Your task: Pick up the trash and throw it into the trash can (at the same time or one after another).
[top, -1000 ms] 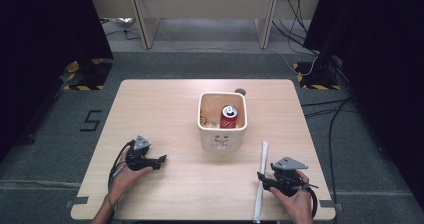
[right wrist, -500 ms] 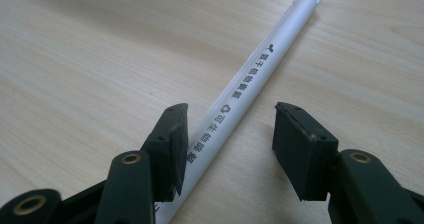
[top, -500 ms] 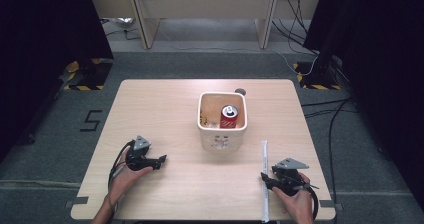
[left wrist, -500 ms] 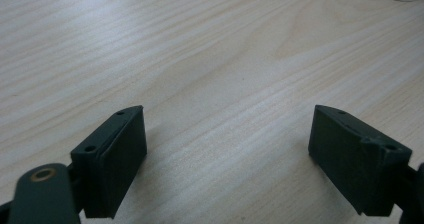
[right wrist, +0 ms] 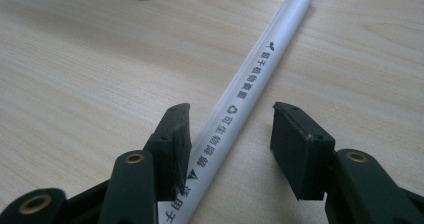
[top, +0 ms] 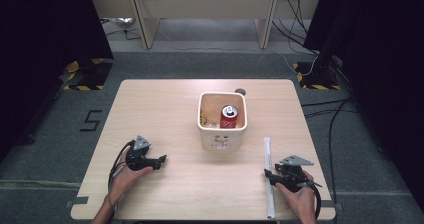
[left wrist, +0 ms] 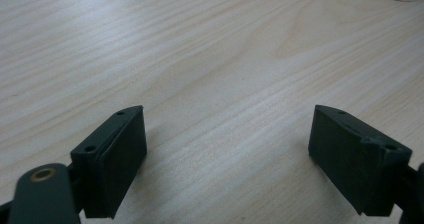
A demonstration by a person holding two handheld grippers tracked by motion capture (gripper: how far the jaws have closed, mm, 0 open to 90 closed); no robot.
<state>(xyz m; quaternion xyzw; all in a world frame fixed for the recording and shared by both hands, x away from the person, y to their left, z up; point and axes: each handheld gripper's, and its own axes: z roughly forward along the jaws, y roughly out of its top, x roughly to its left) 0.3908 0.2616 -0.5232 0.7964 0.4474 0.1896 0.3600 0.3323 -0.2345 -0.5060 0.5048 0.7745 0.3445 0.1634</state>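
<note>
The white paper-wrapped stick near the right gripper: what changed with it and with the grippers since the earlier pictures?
The right gripper came around the white wrapped stick, and its jaws have just been closing; the stick lies between them, one pad near it, the other apart. The stick swung from slanted to nearly straight along the table. The left gripper, the white bin and the red can stayed put.

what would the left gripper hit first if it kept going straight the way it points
Likely the white bin: the left gripper points right across bare table toward its base, though depth is hard to judge.
</note>
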